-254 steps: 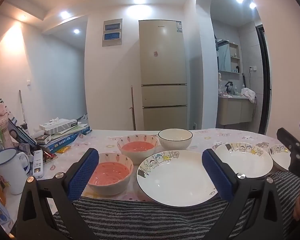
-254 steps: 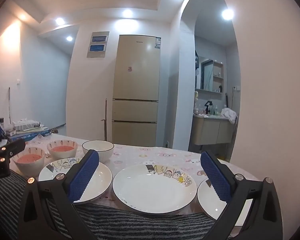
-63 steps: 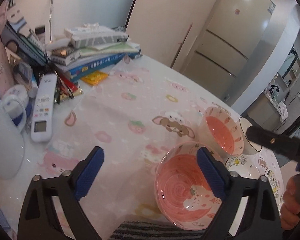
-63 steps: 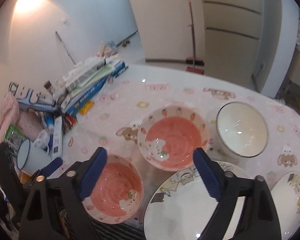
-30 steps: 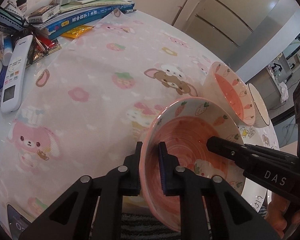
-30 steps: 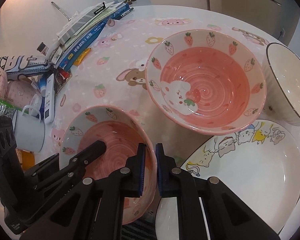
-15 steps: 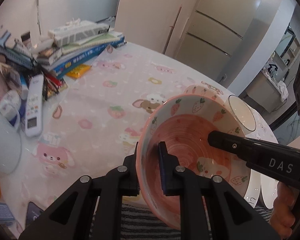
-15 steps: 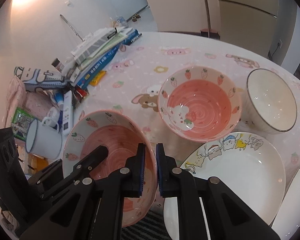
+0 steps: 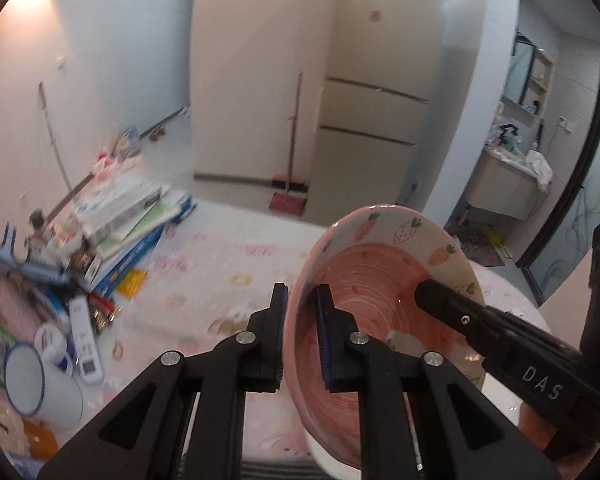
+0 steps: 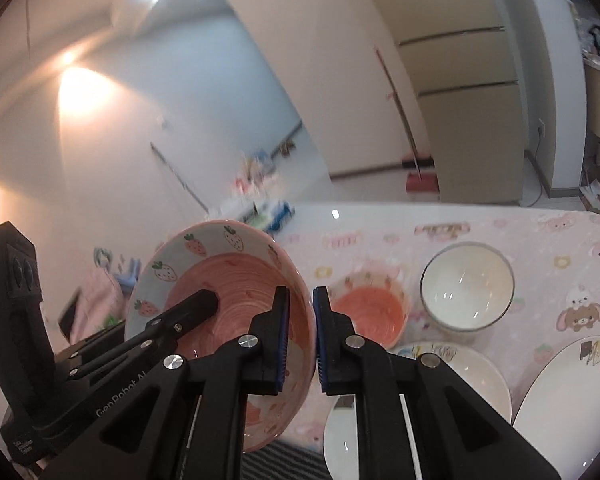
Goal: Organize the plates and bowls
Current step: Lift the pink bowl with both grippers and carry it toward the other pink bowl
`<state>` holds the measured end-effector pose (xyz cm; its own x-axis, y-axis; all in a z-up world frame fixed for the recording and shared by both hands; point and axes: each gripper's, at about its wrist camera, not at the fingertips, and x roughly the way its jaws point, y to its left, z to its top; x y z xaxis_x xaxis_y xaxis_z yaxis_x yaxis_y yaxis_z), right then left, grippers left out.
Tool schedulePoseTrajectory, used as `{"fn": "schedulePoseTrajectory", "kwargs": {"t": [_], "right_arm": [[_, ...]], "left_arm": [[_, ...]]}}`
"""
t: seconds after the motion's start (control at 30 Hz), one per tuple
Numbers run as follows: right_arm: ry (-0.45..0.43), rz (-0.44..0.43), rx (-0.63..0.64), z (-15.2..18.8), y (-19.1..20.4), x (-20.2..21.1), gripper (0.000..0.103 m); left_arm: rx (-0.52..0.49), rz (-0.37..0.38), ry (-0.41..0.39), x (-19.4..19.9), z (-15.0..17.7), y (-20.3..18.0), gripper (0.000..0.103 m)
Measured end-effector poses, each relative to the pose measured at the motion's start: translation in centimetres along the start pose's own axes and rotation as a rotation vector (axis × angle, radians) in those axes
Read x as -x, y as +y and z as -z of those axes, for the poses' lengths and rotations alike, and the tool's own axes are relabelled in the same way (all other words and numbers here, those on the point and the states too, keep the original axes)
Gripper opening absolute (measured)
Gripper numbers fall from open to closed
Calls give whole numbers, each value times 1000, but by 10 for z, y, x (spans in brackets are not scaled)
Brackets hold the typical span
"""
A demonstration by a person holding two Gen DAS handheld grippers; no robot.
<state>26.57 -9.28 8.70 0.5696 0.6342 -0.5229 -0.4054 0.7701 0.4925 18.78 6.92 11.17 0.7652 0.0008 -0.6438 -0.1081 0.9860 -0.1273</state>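
Note:
A pink strawberry bowl (image 9: 384,308) is held in the air above the table, also in the right wrist view (image 10: 220,292). My left gripper (image 9: 302,336) is shut on its left rim. My right gripper (image 10: 300,332) is shut on its right rim. A second pink bowl (image 10: 370,308) and a white bowl (image 10: 466,296) stand on the pink tablecloth (image 10: 540,248). Two white cartoon plates (image 10: 460,372) (image 10: 572,396) lie in front of them.
Stacked books and boxes (image 9: 128,220), a remote (image 9: 84,336), a white enamel mug (image 9: 40,384) and clutter crowd the table's left side. A fridge (image 9: 380,92) and a broom (image 9: 290,148) stand behind the table.
Both grippers have lifted the pink bowl higher off the table and tipped up, so more of the room shows. Both grips are unchanged.

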Motion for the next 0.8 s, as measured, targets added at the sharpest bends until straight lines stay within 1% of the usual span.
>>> {"fn": "schedulePoseTrajectory", "kwargs": {"t": [0.1, 0.17, 0.23, 0.3, 0.4, 0.47, 0.53, 0.57, 0.6, 0.67, 0.73, 0.8], "right_arm": [[-74, 33, -38, -7, -14, 16, 13], [-87, 54, -69, -11, -23, 17, 13], [-80, 59, -85, -13, -31, 15, 13], [-59, 66, -88, -14, -34, 3, 13], [-31, 88, -82, -11, -37, -16, 14], [-11, 100, -67, -4, -37, -34, 14], [4, 115, -59, 5, -37, -54, 14], [3, 130, -55, 8, -36, -60, 14], [-9, 167, -44, 12, -32, -69, 14], [-19, 218, 9, 22, -21, -81, 14], [-28, 264, 77, 31, -10, -92, 14], [-38, 277, 96, 35, -7, -97, 14]], "left_arm": [[-22, 48, -19, -3, -17, -17, 12], [-48, 58, -30, -9, -21, -25, 12], [-72, 57, -37, -19, -16, -27, 12], [-69, 61, -23, -36, -5, -19, 11], [-25, 91, 40, -63, 1, -3, 11], [-4, 108, 59, -78, 4, 11, 11], [-6, 110, 67, -90, 10, 19, 11], [-4, 112, 74, -97, 14, 23, 11], [8, 120, 89, -103, 17, 28, 11], [65, 125, 121, -115, 21, 40, 13], [57, 116, 102, -118, 23, 44, 15], [58, 122, 84, -121, 26, 48, 16]]}}
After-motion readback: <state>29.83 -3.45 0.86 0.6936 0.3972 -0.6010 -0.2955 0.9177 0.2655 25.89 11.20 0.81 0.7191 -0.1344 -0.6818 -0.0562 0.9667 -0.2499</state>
